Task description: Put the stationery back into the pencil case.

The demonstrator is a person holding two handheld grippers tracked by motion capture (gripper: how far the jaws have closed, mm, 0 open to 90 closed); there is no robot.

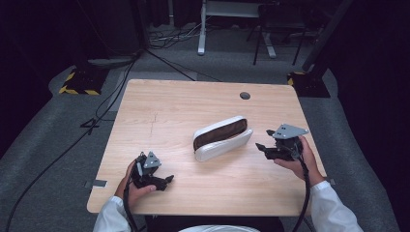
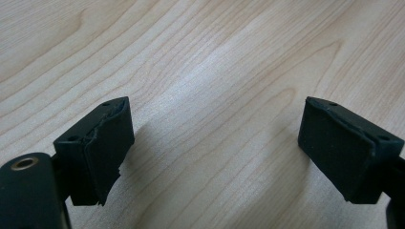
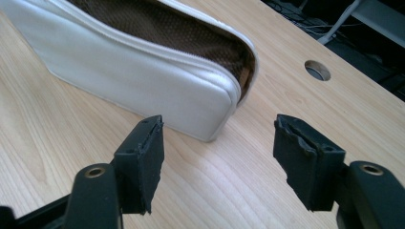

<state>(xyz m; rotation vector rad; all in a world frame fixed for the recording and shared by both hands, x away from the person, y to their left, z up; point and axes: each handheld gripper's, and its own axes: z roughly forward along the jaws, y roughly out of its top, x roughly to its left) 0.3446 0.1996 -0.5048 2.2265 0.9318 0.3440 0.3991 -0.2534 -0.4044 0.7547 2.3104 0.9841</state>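
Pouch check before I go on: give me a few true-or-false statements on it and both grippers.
1. The white pouch lies unzipped, its brown lining showing. True.
2. The right gripper is clamped on the pouch. False: its jaws stand open, short of the pouch's end.
3. The left gripper holds something. False: its jaws are open over the bare wooden table.
4. A round cable hole sits in the table beyond the pouch. True.
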